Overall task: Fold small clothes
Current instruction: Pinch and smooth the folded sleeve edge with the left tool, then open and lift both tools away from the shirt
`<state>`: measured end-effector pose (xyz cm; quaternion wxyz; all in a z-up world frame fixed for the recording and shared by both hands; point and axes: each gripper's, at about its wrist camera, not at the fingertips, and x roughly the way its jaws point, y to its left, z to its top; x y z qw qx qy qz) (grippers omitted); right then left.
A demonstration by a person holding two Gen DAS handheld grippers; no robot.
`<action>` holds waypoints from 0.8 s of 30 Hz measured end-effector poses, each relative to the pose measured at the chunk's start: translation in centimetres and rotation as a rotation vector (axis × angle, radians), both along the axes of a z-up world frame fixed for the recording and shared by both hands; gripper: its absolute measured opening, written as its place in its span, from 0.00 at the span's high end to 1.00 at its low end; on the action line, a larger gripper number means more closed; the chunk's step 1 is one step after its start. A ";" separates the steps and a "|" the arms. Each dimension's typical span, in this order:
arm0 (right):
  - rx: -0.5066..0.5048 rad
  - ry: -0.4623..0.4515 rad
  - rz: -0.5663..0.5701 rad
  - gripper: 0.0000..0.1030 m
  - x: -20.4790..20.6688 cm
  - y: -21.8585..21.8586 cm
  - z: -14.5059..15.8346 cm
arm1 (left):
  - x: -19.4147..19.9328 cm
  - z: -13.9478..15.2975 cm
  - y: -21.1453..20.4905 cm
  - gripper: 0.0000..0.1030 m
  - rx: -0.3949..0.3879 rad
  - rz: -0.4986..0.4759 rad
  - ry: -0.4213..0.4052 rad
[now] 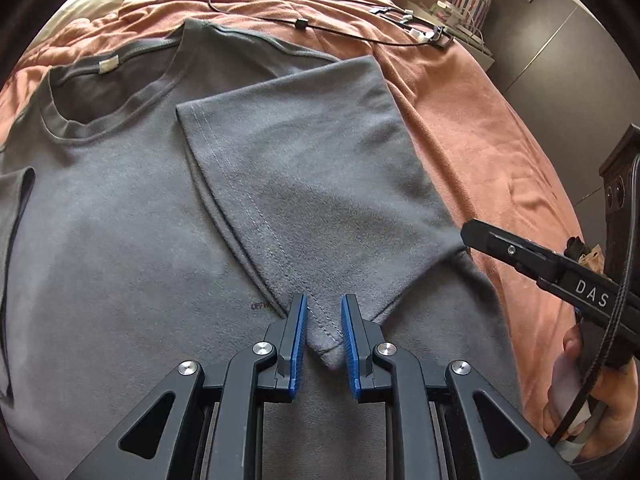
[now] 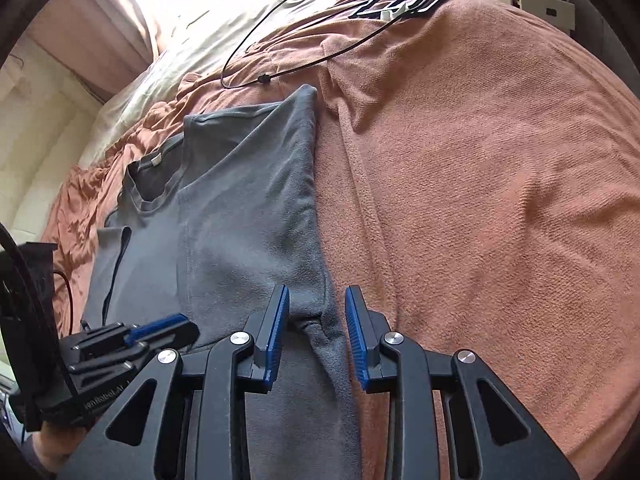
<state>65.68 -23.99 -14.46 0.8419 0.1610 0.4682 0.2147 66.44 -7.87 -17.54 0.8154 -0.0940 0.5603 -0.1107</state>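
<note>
Grey T-shirt (image 1: 140,220) on pink blanket (image 1: 480,128), sleeve (image 1: 304,152) folded inward

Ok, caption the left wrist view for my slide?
Left gripper straddling the folded sleeve corner of a grey T-shirt on a pink blanket.

Daylight floods in from about eleven o'clock in the right wrist view, blowing the pale bedding (image 2: 224,12) out to white glare. The grey T-shirt (image 1: 120,220) is evenly lit with soft, faint shadows. Both fisheye views bend strongly toward the rim, where black vignette corners close in. Focus stays fairly sharp.
</note>
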 end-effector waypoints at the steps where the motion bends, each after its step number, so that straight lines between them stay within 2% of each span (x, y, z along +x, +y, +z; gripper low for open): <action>1: 0.010 0.010 -0.005 0.76 0.2 0.0 -0.3 | -0.1 -0.3 -0.1 0.86 -0.014 0.007 0.010; 6: -0.016 0.038 0.003 0.76 0.7 0.6 -2.0 | -0.5 -0.6 0.2 0.92 -0.052 0.019 0.031; 9: -0.053 0.033 0.009 0.76 0.3 0.7 -1.9 | -1.1 -0.5 -0.2 0.93 -0.031 -0.008 0.029; 14: -0.106 0.048 0.001 0.77 -0.6 0.9 -1.2 | -1.8 -0.3 0.0 0.93 -0.039 0.005 0.048; 18: -0.084 0.039 0.002 0.77 -2.3 -0.2 0.2 | -3.0 1.4 0.2 0.93 -0.008 -0.005 0.017; 24: -0.096 -0.038 0.014 0.77 -6.6 -2.1 4.1 | -5.6 5.3 2.6 0.93 0.005 0.056 -0.038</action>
